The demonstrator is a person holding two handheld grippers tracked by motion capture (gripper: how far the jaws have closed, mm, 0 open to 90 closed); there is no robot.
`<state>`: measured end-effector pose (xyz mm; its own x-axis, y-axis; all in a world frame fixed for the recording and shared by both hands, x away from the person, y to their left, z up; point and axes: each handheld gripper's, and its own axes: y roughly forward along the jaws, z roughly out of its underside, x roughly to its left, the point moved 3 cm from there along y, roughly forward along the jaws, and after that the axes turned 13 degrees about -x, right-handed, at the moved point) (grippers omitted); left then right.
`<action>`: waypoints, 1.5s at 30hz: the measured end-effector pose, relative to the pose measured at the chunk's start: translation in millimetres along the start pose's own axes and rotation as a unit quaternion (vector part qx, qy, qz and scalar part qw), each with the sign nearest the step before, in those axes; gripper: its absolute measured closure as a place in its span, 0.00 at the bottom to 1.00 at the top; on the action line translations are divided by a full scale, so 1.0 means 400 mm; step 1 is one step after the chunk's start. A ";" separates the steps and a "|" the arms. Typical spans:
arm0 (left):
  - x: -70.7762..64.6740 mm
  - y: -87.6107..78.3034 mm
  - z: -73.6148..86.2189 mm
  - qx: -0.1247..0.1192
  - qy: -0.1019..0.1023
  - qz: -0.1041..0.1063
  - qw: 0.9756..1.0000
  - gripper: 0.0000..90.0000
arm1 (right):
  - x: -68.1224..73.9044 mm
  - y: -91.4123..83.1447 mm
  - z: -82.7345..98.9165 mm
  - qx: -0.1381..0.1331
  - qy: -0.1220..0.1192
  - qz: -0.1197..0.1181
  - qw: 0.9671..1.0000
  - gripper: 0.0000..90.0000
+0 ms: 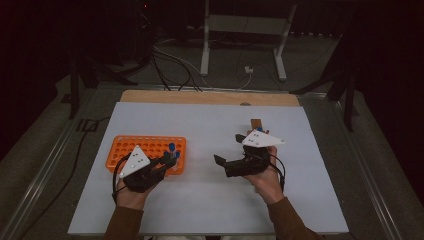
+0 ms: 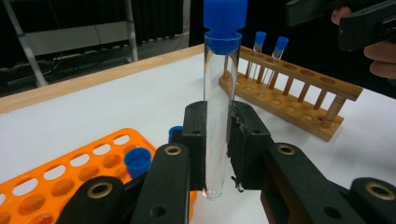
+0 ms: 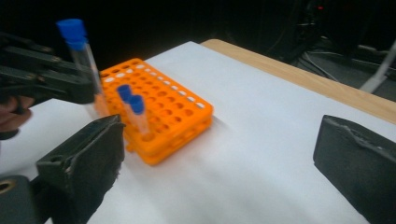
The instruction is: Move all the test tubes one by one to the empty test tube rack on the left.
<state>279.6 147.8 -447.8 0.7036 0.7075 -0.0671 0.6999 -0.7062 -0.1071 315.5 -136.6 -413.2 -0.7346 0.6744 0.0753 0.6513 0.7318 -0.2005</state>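
Note:
My left gripper [image 2: 217, 140] is shut on a clear test tube [image 2: 218, 107] with a blue cap, held upright just above the right end of the orange tube rack [image 2: 70, 172]. In the high view this gripper [image 1: 169, 159] sits at the rack's [image 1: 145, 147] near right corner. Two more blue-capped tubes [image 3: 133, 109] stand in that rack [image 3: 163, 107]. My right gripper [image 3: 224, 154] stands wide open with nothing between its jaws; it hovers over the table's middle [image 1: 227, 149], pointing left towards the held tube [image 3: 84, 51].
A wooden tube rack [image 2: 299, 100] with two blue-capped tubes [image 2: 268, 51] lies on the white tabletop [image 1: 210, 200] beyond the right hand, partly hidden behind it in the high view [image 1: 256, 124]. The table's wooden far edge [image 1: 210, 97] borders a dark floor with cables and stands.

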 end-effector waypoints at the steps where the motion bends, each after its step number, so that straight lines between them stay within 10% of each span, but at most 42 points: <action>1: 0.003 -0.003 -0.001 -0.001 -0.001 -0.001 1.000 0.87 | -0.007 -0.004 0.002 0.000 0.000 0.004 1.000 0.01; 26: 0.065 -0.049 -0.013 -0.021 -0.001 -0.045 0.999 0.87 | -0.115 -0.111 0.048 0.001 -0.001 0.075 0.997 0.00; 45: 0.108 0.000 0.077 0.020 0.001 -0.068 0.997 0.87 | -0.142 -0.138 0.065 -0.007 0.011 0.089 0.996 0.00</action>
<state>306.3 179.2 -481.1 0.6031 0.7963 -0.0467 0.7831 -0.6023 -0.1551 316.2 -217.7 -431.9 -0.6024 0.7958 0.0609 0.7742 0.6012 -0.1980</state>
